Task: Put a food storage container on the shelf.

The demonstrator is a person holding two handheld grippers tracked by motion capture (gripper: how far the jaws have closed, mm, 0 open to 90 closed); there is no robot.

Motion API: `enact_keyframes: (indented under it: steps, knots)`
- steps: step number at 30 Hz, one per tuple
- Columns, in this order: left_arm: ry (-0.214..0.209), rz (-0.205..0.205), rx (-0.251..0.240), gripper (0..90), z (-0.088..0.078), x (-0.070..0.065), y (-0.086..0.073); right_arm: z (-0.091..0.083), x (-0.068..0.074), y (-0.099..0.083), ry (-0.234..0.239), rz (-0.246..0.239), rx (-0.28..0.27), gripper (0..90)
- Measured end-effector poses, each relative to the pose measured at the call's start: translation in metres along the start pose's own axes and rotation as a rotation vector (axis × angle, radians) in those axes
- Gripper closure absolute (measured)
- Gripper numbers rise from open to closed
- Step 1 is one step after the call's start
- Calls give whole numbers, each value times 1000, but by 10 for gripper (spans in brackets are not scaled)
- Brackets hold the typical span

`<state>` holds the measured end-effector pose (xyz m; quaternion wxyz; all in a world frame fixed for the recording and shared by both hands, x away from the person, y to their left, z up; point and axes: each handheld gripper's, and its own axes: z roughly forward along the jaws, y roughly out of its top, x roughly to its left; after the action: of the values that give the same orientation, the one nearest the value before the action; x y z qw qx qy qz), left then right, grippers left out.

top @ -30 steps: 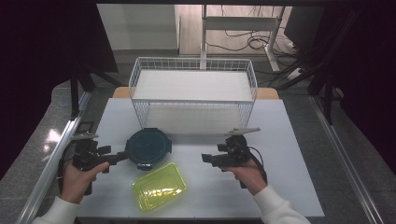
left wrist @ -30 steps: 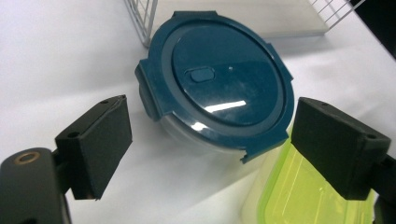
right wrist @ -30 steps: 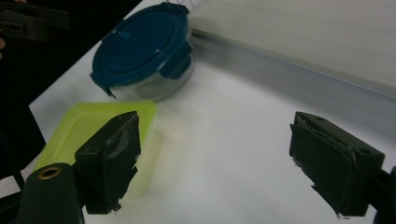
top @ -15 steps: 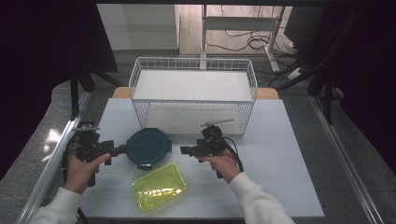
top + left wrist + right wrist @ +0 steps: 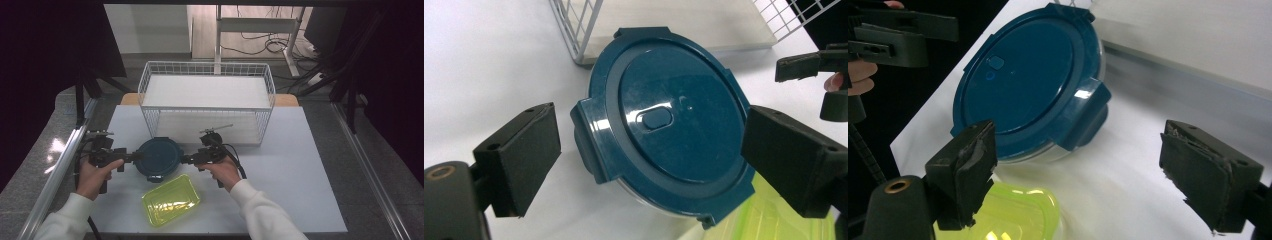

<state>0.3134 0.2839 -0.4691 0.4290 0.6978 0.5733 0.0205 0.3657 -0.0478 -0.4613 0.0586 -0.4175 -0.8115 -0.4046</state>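
Observation:
A round clear container with a dark blue clip-on lid [image 5: 159, 156] sits on the white table just in front of the wire basket. My left gripper [image 5: 134, 156] stands open at its left rim. In the left gripper view the jaws of the left gripper [image 5: 649, 160] straddle the lid [image 5: 669, 120] and its left clip tab without touching. My right gripper [image 5: 186, 159] is open at the container's right rim. In the right gripper view the right gripper [image 5: 1085, 172] stands short of the lid [image 5: 1023, 75], whose right clip tab [image 5: 1088, 115] faces the gap.
A white wire basket [image 5: 207, 95] stands behind the container, its front wall close to the lid. A translucent yellow-green rectangular container [image 5: 171, 200] lies just in front of the round one, nearly touching it. Bare table extends to the right.
My right gripper has moved left across the table to the container's right rim. My left gripper has closed in on the left rim. The container has stayed put.

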Motion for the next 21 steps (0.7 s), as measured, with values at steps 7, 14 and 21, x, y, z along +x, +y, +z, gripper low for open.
enact_keyframes:
  steps: [7,14,21]
  knots:
    - [-27,-51,30,84,13,13,3,20,4,5,19,37,37,145]
    - [-50,-88,66,72,23,22,1,38,-3,8,39,95,59,137]
    - [-94,-127,92,69,30,28,-2,49,-8,8,78,157,73,137]
